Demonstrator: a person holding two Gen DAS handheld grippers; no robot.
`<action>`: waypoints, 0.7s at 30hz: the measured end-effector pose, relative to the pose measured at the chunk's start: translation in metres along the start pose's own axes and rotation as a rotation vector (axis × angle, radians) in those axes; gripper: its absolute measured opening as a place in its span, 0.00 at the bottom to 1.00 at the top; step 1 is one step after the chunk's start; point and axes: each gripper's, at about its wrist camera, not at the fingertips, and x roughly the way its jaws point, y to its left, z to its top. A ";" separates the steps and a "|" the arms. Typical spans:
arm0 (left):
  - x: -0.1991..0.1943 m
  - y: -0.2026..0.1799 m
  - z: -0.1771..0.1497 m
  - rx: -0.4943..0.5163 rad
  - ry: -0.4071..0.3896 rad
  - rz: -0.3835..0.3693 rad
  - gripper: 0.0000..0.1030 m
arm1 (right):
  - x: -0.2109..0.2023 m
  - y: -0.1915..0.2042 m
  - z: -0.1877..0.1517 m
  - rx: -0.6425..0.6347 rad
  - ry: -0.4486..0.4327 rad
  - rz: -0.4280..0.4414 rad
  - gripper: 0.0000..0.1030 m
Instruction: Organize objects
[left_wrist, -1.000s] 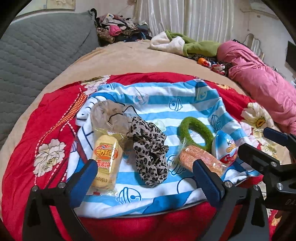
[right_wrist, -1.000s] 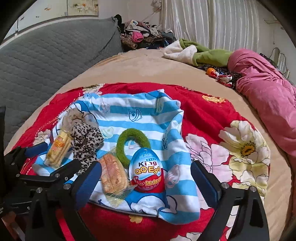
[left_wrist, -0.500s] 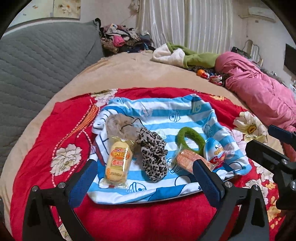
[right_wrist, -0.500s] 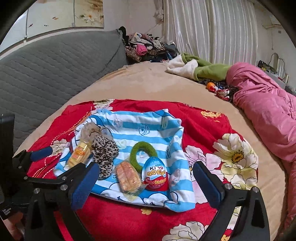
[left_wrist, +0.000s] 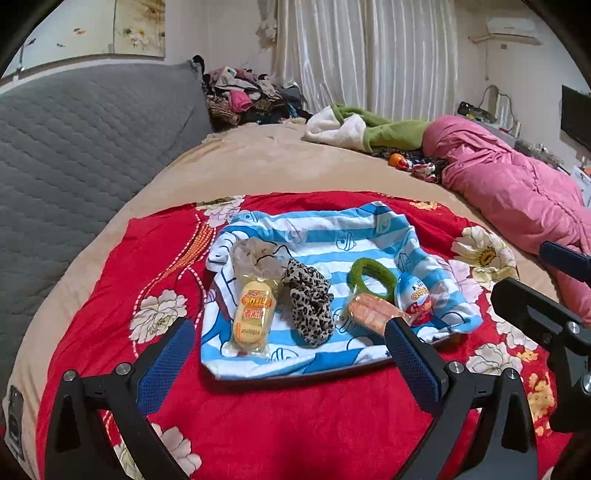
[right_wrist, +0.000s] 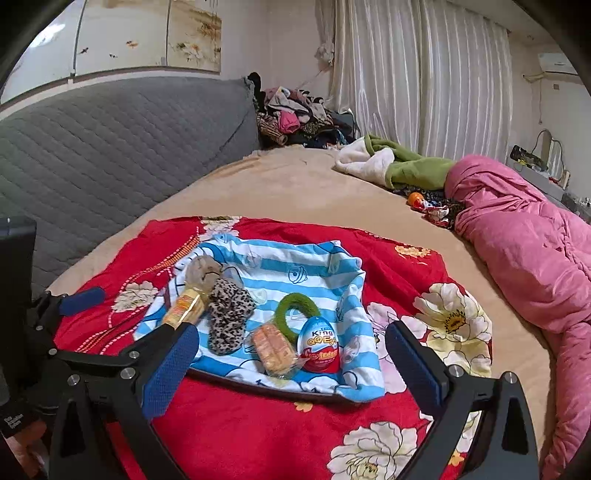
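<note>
Left gripper (left_wrist: 286, 354) & right gripper (right_wrist: 291, 363): both spread wide, holding nothing, above near edge of blue-white striped cloth (left_wrist: 325, 236). On cloth, 5 items: 1 yellow wrapped cake (left_wrist: 253, 314) at left, 1 leopard-print scrunchie (left_wrist: 310, 302) beside it, 1 green fuzzy ring (left_wrist: 371, 273), 1 orange wrapped snack (left_wrist: 369, 314), 1 red-blue foil egg (left_wrist: 413, 299) at right. Under cloth, red floral blanket (left_wrist: 277, 424).

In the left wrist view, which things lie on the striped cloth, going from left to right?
Yellow snack pack → leopard scrunchie → orange snack pack → egg.
</note>
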 end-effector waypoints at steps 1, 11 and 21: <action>-0.003 0.000 -0.001 -0.003 -0.002 0.000 0.99 | -0.003 0.001 -0.001 -0.001 -0.003 0.000 0.99; -0.041 0.003 -0.013 -0.008 -0.038 0.012 0.99 | -0.041 0.018 -0.013 -0.008 -0.039 0.006 0.99; -0.075 0.004 -0.028 -0.018 -0.068 -0.003 0.99 | -0.079 0.023 -0.025 0.003 -0.097 -0.001 0.99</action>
